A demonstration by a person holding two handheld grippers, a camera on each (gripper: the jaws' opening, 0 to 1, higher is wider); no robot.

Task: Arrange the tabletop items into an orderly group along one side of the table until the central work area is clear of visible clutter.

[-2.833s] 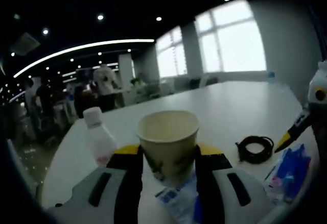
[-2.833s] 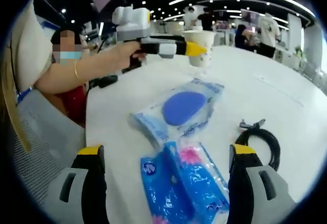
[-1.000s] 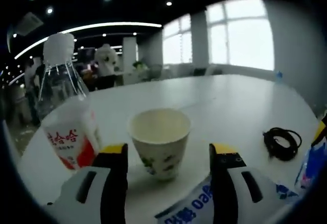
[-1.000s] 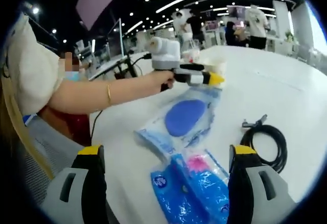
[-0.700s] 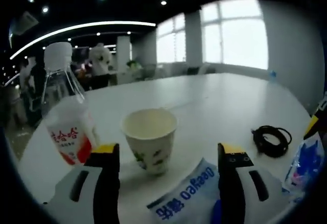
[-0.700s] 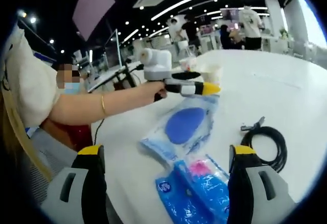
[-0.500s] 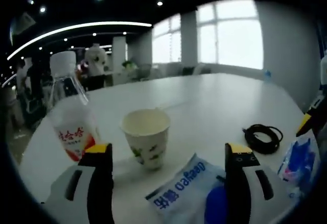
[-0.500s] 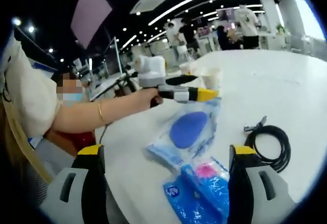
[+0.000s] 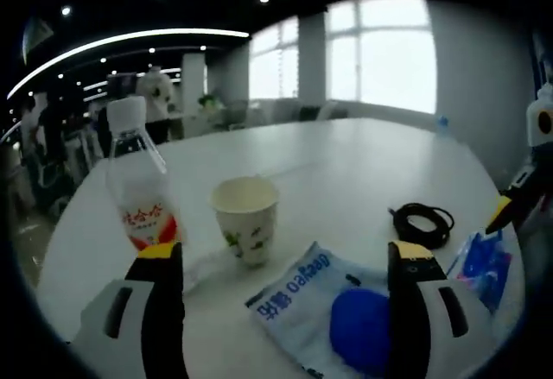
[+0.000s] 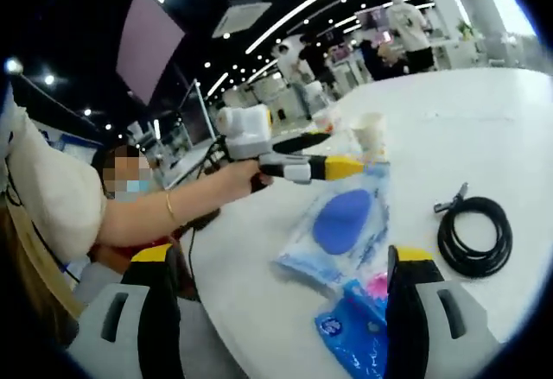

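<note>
Far behind the table, people (image 9: 157, 94) stand under curved ceiling light strips (image 9: 130, 41). Bright windows (image 9: 389, 51) fill the right wall; a dark wall screen (image 10: 145, 47) hangs left.

Left gripper (image 10: 359, 169) — white body, black jaws, yellow tips. Right gripper (image 10: 281, 310) — grey jaws, black slots, yellow tips. Gold bracelet (image 10: 170, 209), cream sleeve (image 10: 52, 198).

On the white round table (image 9: 363, 163) we list: a clear plastic bottle with white cap and red label (image 9: 143, 191); just beside it a cream paper cup with green print (image 9: 246, 219), upright; a clear packet holding a blue disc (image 9: 333, 310) nearest us; a coiled black cable (image 9: 421, 221); a small blue wrapper (image 9: 479, 262). Our left gripper (image 9: 281, 288) stands wide apart, holding nothing.
</note>
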